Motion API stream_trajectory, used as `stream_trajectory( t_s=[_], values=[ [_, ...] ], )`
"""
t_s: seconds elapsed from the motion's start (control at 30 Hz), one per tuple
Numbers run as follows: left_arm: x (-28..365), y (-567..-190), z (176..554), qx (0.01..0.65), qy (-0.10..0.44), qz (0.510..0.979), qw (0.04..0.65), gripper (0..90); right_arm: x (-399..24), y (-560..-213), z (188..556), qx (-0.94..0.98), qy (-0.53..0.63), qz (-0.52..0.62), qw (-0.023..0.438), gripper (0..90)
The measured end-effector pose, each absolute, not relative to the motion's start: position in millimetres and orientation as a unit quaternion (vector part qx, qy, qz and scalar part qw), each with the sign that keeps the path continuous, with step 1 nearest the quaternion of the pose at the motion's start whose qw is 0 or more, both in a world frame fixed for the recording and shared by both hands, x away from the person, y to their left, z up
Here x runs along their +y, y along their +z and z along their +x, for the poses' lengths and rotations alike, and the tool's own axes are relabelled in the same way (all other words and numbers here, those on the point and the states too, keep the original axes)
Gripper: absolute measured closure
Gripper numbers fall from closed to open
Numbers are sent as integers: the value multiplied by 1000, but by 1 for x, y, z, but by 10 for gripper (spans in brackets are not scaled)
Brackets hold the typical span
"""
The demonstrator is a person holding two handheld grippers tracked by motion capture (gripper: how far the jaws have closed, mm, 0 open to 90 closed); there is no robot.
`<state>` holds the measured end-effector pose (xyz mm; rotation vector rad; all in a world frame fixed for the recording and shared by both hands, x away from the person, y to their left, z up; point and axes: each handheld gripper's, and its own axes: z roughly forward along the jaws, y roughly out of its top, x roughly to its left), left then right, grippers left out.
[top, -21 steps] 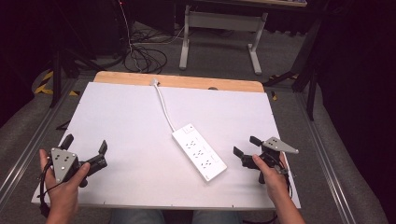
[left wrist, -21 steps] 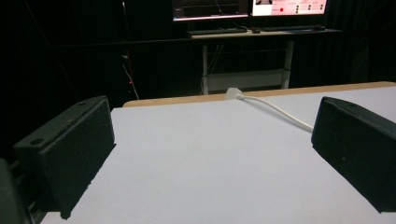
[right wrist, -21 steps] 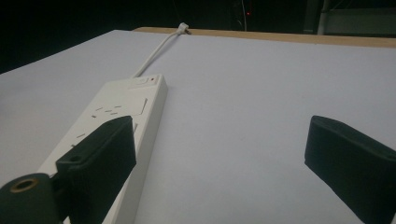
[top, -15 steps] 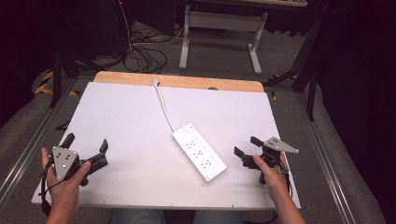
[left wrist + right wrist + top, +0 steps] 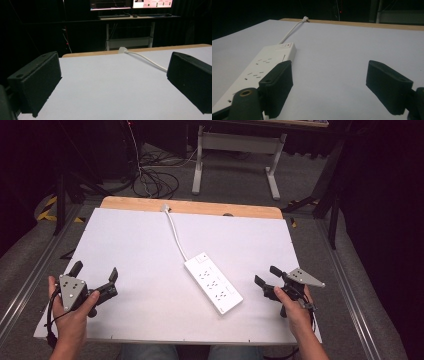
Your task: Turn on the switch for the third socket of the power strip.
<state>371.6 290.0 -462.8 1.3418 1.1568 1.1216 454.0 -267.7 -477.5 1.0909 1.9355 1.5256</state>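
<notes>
Two grippers' fingers apart, white power strip (image 5: 213, 283) between them on table (image 5: 135, 245).

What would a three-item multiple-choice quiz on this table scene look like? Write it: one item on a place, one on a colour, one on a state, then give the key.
1. Where does the power strip lie on the white table?
A. between the two grippers, near the middle
B. at the far left corner
C. under the left gripper

2. What colour is the cord that runs from the strip toward the table's far edge?
A. black
B. white
C. orange

3. How do the jaws of the left gripper and right gripper stand?
A. both shut on the strip
B. the left open, the right shut
C. both open, holding nothing

Key: 1 A, the high view shows the strip lying between the two hands; 2 B, the cord matches the strip's white; 3 C, each gripper view shows bare table between its spread jaws.
</notes>
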Motion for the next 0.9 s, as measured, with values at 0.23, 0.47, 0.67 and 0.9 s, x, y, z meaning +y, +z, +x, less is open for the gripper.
stream_trajectory(
  t_s=[0.23,0.47,0.67,0.9],
  values=[
    [291,-463,370,479,464,553,499,0,-268,-477,455,697,552,397,230,266],
    [291,-463,370,481,464,552,499,0,-270,-475,455,694,554,395,236,346],
    [292,-463,370,481,463,552,499,0,-272,-475,455,693,551,397,240,408],
    [292,-463,370,481,462,553,500,0,-273,-474,455,694,548,397,245,500]
  ],
)
